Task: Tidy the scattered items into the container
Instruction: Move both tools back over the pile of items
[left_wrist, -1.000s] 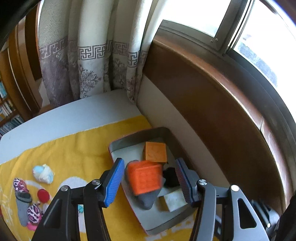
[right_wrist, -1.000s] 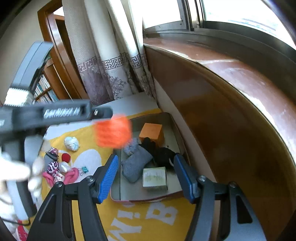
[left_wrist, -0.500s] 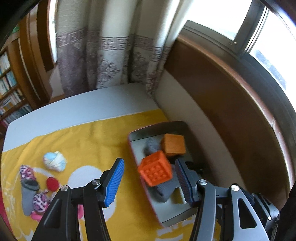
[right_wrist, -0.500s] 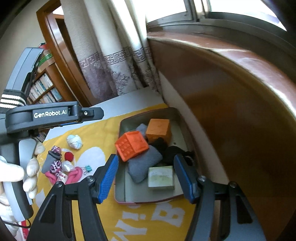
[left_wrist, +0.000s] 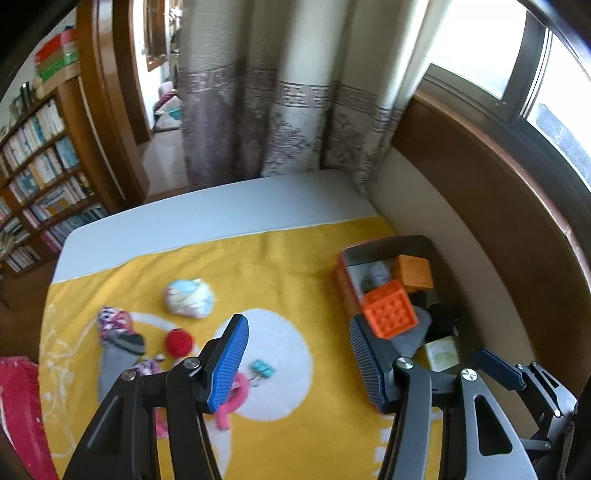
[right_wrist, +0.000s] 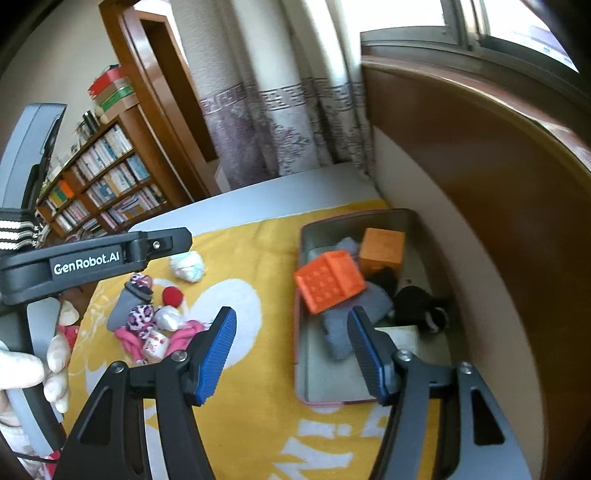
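The grey tin container (left_wrist: 373, 248) (right_wrist: 332, 220) sits on the yellow cloth by the wall. It holds a studded orange cube (left_wrist: 389, 314) (right_wrist: 328, 286), a plain orange cube (left_wrist: 412, 273) (right_wrist: 382, 247), a grey sock (right_wrist: 354, 317), a black item (right_wrist: 417, 302) and a pale box (left_wrist: 441, 352). My left gripper (left_wrist: 295, 347) is open and empty over the cloth, left of the tin. My right gripper (right_wrist: 291, 328) is open and empty at the tin's near left edge. Scattered on the cloth lie a white-blue ball (left_wrist: 189, 298) (right_wrist: 186, 266), a red ball (left_wrist: 179, 342) (right_wrist: 172, 295), patterned socks (left_wrist: 118, 332) (right_wrist: 133, 299), a teal clip (left_wrist: 261, 369) and a pink ring (left_wrist: 232, 398) (right_wrist: 184, 332).
A wooden window sill and a pale wall (right_wrist: 443, 240) run along the right, just behind the tin. Curtains (left_wrist: 280, 110) hang at the back, and a bookshelf (right_wrist: 103, 184) stands far left. A gloved hand (right_wrist: 37, 369) holds the left gripper's body (right_wrist: 92, 258) at the left.
The studded orange cube dropped from between my left jaws and came to rest in the tin. Both grippers swung left, away from the tin and towards the scattered items.
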